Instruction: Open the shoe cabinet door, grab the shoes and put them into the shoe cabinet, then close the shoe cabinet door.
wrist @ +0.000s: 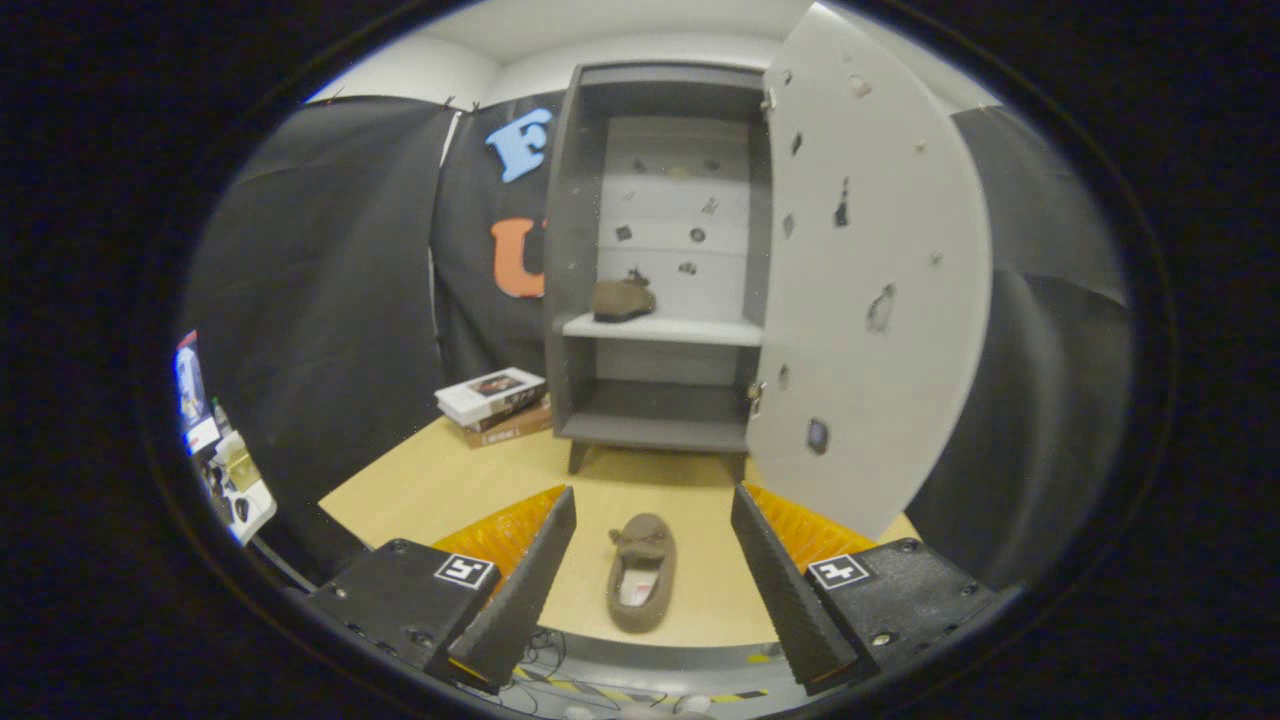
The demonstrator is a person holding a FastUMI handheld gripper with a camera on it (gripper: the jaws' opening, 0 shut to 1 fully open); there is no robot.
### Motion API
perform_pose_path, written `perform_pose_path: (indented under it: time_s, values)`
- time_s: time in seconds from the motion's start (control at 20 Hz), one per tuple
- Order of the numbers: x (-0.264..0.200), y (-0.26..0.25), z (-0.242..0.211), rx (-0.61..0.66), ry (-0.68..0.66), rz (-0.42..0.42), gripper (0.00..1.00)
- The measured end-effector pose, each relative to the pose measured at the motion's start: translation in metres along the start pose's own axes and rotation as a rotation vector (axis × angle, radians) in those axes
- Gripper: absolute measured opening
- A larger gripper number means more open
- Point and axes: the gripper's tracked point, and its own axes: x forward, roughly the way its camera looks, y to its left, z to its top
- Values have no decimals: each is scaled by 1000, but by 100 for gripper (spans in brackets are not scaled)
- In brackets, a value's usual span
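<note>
tongs [650, 575]: spread wide, empty
slipper [641, 570]: between fingers on surface [430, 490]
tip: descend, pinch its sides, avoid door [880, 280]

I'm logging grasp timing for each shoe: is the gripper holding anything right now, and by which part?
Nothing is held. The gripper is open, its fingers spread wide apart; the brown slipper lies on the table between them, untouched.

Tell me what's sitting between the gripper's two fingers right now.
The brown slipper lies on the wooden table between the open gripper fingers, toe toward the shoe cabinet, untouched by either finger. This shows in the gripper view.
</note>
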Motion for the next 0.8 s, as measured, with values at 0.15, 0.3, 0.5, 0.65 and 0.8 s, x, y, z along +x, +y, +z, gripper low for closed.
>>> perform_pose_path:
  time_s: [0.15, 0.3, 0.5, 0.65, 0.8]
  values:
    - [44, 15, -53, 1, 112, 20, 100]
    - [87, 11, -91, 7, 179, -4, 100]
    - [132, 14, -132, 65, 279, 6, 100]
    - [160, 12, -155, 63, 365, -1, 100]
    - [188, 14, -165, 82, 435, 19, 100]
